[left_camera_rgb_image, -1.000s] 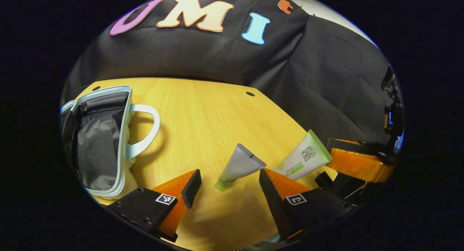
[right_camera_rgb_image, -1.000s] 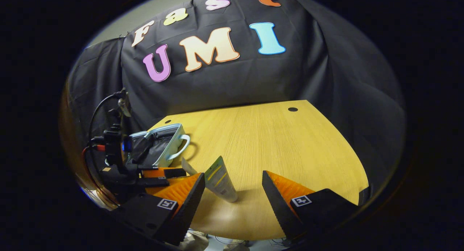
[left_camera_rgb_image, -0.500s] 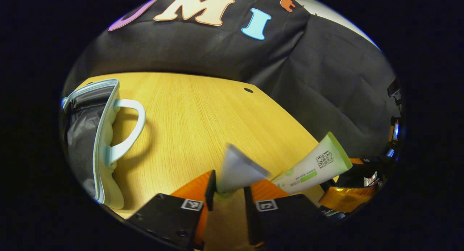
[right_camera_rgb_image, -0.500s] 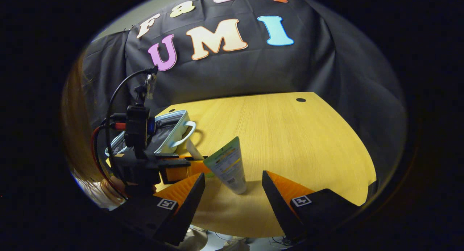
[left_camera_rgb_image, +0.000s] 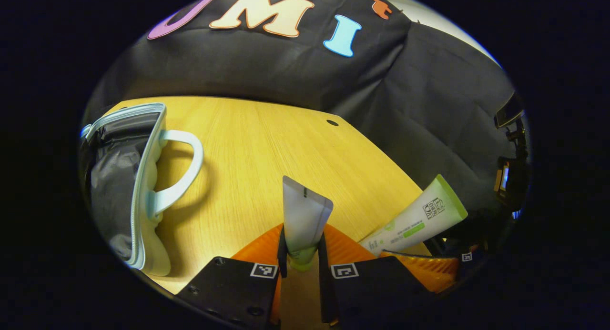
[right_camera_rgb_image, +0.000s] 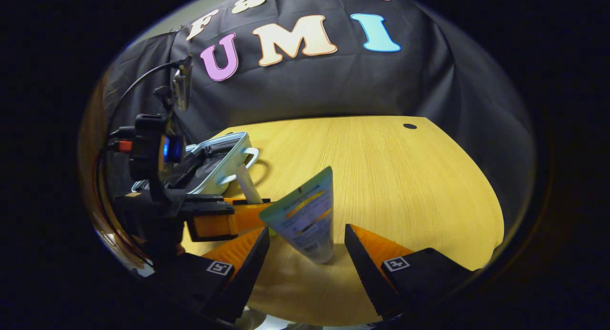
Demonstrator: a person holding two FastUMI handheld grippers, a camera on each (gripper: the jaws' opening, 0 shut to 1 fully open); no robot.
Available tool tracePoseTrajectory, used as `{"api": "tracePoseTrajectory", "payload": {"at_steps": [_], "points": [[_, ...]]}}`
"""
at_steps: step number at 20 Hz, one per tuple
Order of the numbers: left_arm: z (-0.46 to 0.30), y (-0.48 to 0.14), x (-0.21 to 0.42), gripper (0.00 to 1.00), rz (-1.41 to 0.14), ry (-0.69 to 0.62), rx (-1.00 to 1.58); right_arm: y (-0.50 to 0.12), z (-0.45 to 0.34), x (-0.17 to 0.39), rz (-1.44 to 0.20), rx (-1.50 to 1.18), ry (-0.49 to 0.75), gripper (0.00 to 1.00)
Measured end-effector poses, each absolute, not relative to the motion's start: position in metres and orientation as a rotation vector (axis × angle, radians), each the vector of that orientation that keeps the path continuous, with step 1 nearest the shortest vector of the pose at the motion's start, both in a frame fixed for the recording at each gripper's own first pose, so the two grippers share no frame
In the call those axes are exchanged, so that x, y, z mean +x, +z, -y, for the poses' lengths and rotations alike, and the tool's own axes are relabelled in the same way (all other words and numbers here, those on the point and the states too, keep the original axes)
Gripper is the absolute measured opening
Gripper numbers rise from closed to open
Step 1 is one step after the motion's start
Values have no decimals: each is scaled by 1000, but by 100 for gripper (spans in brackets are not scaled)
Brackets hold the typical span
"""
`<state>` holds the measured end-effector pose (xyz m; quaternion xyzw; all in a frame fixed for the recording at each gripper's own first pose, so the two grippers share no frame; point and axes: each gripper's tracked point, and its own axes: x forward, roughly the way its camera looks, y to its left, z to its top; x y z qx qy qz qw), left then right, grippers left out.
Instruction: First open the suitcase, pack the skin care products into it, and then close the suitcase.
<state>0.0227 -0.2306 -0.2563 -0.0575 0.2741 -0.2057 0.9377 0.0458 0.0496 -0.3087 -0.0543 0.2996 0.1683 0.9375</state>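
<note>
The suitcase, a small pale blue zip case with a loop handle, lies open on the wooden tabletop, its grey lining exposed. It serves as the reference point here.

Left claw: closed tight on the lower end of a grey tube, both fingers pressing its greenish cap end. The tube stands upright between them, well to the handle side of the suitcase and apart from it. In the right gripper view the same claw sits just in front of the suitcase, the grey tube rising from it.

Right claw: wide open, fingers either side of a white-and-green tube without touching it. That tube stands cap down on the tabletop, leaning, farther from the suitcase than the grey one. In the left gripper view the white-and-green tube tilts away beyond the grey tube.
</note>
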Motion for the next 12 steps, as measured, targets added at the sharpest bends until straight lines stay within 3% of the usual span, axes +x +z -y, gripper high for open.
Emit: {"api": "tracePoseTrajectory", "payload": {"at_steps": [4, 5, 9, 10, 11, 12], "points": [[209, -253, 20, 27, -566, -366, -158, -317, -55, 66, -600, -123, 330, 89], [205, -252, 18, 27, -572, -360, -178, -320, -57, 68, -606, -128, 328, 83], [193, -231, 22, 27, -574, -340, -264, -321, -49, 75, -603, -193, 288, 33], [189, -221, 24, 26, -569, -335, -286, -321, -49, 76, -608, -199, 282, 34], [185, -208, 25, 26, -565, -334, -310, -321, -49, 77, -616, -211, 275, 28], [178, -191, 28, 27, -555, -333, -336, -321, -50, 76, -625, -225, 268, 31]]}}
